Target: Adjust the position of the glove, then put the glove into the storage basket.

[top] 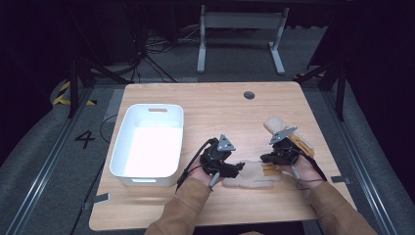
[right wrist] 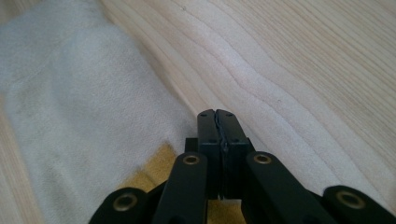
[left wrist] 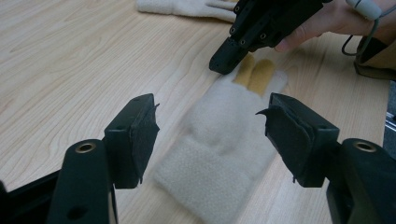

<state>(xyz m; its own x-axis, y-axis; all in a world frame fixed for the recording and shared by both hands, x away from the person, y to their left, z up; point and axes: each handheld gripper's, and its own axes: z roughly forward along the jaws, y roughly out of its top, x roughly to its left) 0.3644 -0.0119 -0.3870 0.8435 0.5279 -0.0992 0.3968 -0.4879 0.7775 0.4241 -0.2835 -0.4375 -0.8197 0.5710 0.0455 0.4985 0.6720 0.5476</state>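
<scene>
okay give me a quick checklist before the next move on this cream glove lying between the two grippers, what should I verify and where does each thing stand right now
1. Left gripper open and straddling the glove's cuff end: ok, its jaws stand wide apart with the near glove between them.
2. Right gripper at the glove's fingertip end: ok, its jaws are pressed together over the yellow fingertips.
3. Right gripper actually pinching fabric: cannot tell, the jaw tips hide the contact.
4. Glove lying flat on the table: ok.
5. Second glove out of the way: ok, it lies farther back, beyond the right gripper.
6. White bin ready to receive: ok, it looks empty, left of the hands.
</scene>
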